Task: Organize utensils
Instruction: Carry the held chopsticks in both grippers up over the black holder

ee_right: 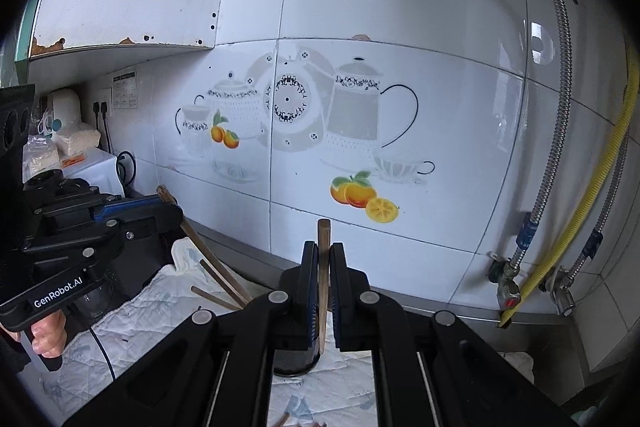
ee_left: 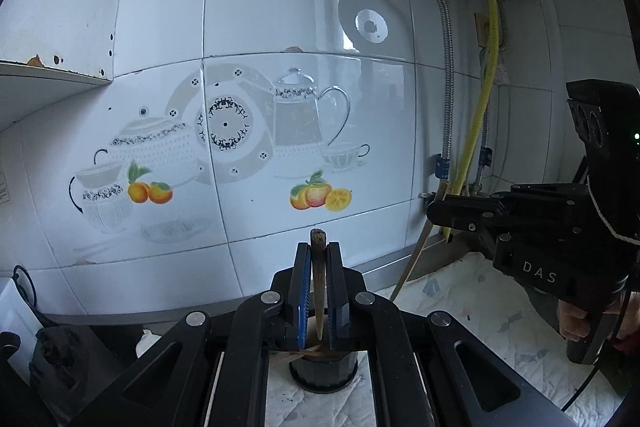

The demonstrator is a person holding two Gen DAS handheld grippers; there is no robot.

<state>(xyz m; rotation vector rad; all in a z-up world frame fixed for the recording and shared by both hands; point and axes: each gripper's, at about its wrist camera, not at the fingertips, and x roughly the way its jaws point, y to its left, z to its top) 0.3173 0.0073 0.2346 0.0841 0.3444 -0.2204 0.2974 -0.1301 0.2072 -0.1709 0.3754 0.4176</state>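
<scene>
In the left wrist view my left gripper [ee_left: 319, 251] is shut on a dark wooden chopstick [ee_left: 319, 291] that stands upright between the blue pads. Its tip hangs over a black cylindrical holder [ee_left: 324, 373] with other sticks crossing at its mouth. The right wrist view shows my right gripper [ee_right: 324, 247] shut on a second upright chopstick [ee_right: 323, 279] above the same holder [ee_right: 294, 363]. Each gripper also appears in the other's view: the right gripper [ee_left: 434, 211] with its chopstick [ee_left: 414, 259] slanting down, and the left gripper [ee_right: 172, 211] with its chopstick [ee_right: 200, 247].
A white quilted cloth [ee_right: 132, 323] covers the counter, with a loose chopstick [ee_right: 210, 297] on it. Behind is a tiled wall [ee_left: 280, 7] with teapot pictures. A yellow hose [ee_right: 592, 195] and metal pipes [ee_right: 556, 147] run down at the right. A white appliance [ee_right: 94, 171] stands at the left.
</scene>
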